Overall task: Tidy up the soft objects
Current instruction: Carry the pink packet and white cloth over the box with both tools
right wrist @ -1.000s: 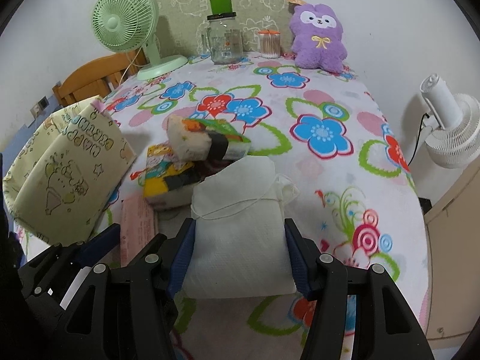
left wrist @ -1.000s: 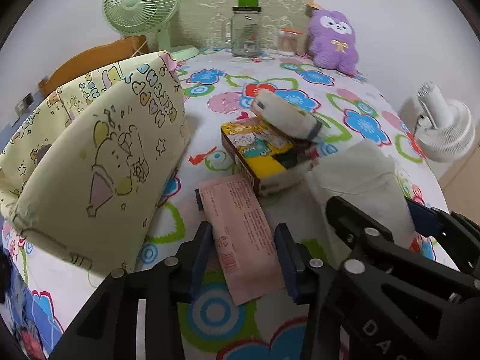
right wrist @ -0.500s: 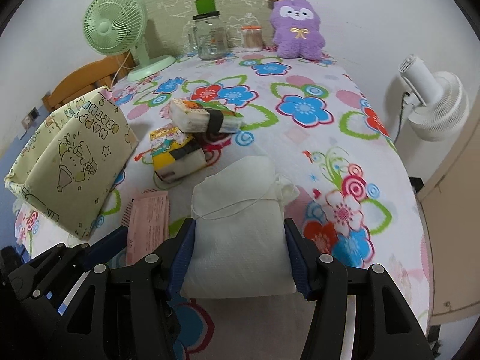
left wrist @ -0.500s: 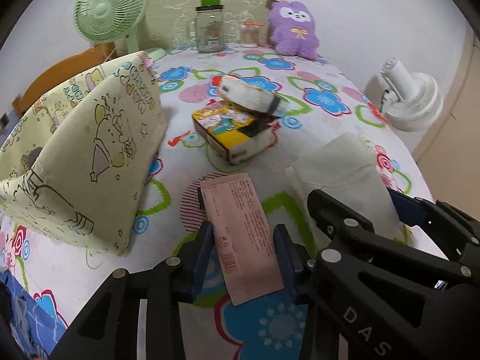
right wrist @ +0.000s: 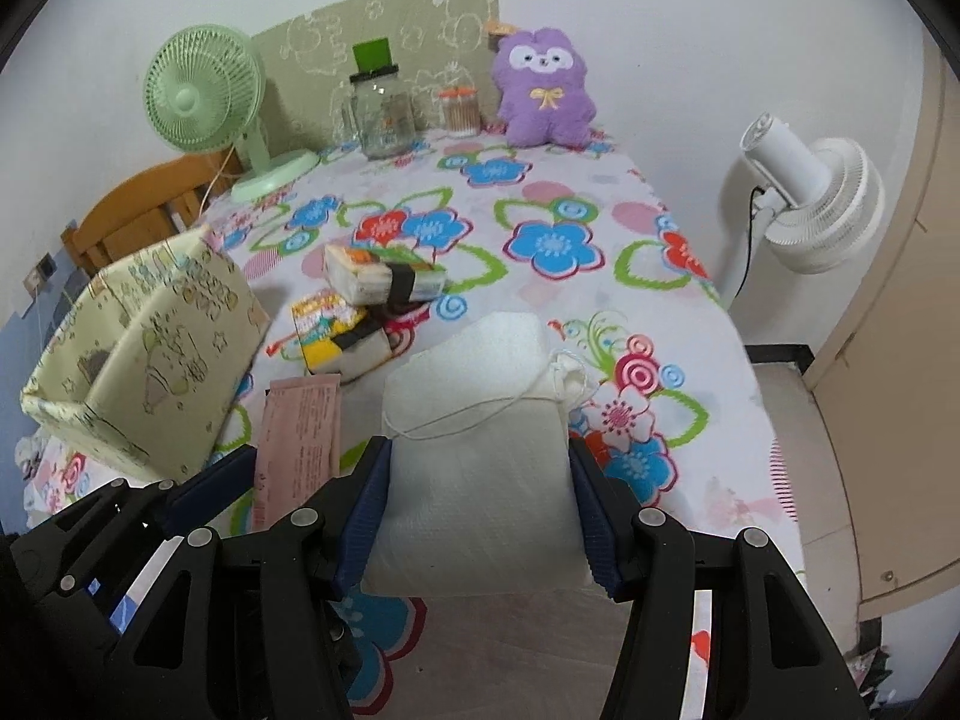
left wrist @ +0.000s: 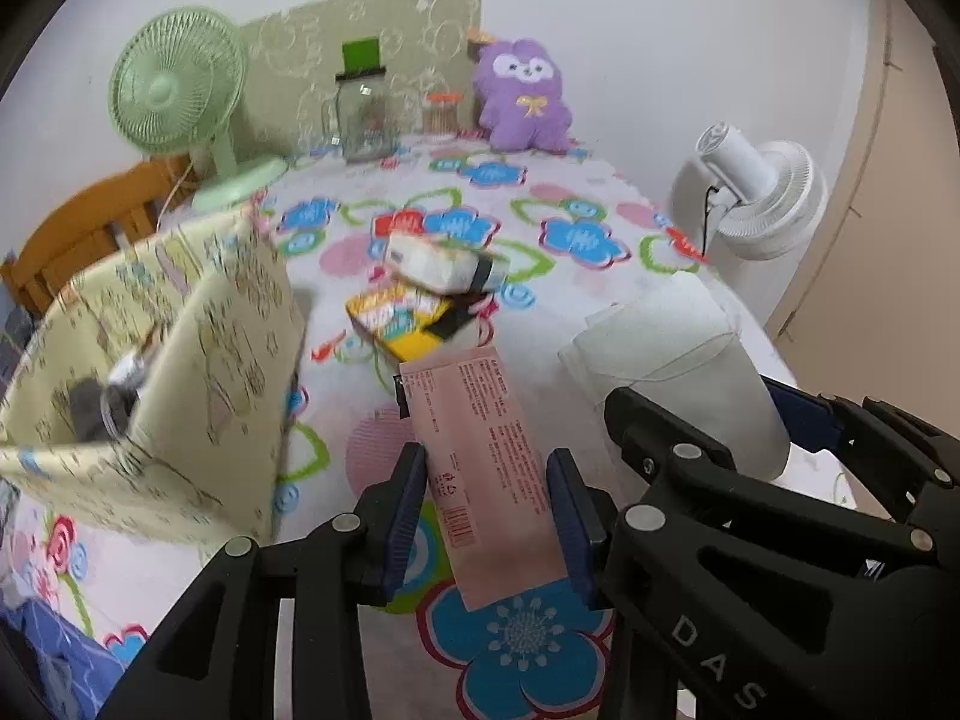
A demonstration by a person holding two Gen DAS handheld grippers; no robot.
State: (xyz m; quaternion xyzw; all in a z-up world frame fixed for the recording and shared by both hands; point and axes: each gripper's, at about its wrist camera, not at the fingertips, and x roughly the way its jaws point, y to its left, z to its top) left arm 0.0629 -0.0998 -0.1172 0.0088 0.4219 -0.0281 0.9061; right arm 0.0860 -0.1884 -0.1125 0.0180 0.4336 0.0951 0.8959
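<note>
Left gripper (left wrist: 487, 513) pinches the flat pink packet (left wrist: 480, 468), light and floppy; right gripper (right wrist: 480, 510) squeezes the squashy white pouch (right wrist: 480, 456), basket (right wrist: 150, 360) at nine o'clock.

Left wrist view: the yellow fabric storage box (left wrist: 180, 372) at the table's left edge is smeared by motion blur; its printed pattern is unreadable, and the dark and shiny contents inside it cannot be identified. Print on the pink packet (left wrist: 486, 468) is too small to read. The right gripper (left wrist: 750, 516) covers the lower end of the white drawstring pouch (left wrist: 672, 354).

Right wrist view: the left gripper (right wrist: 198, 492) hides the pink packet's near end, and the pouch covers the tablecloth (right wrist: 600, 192) beneath it. Contents of the glass jar (right wrist: 384, 120) at the far edge are indistinct. The yellow tissue pack (right wrist: 336, 330) is partly covered by the white pack (right wrist: 384, 276) lying on it.
</note>
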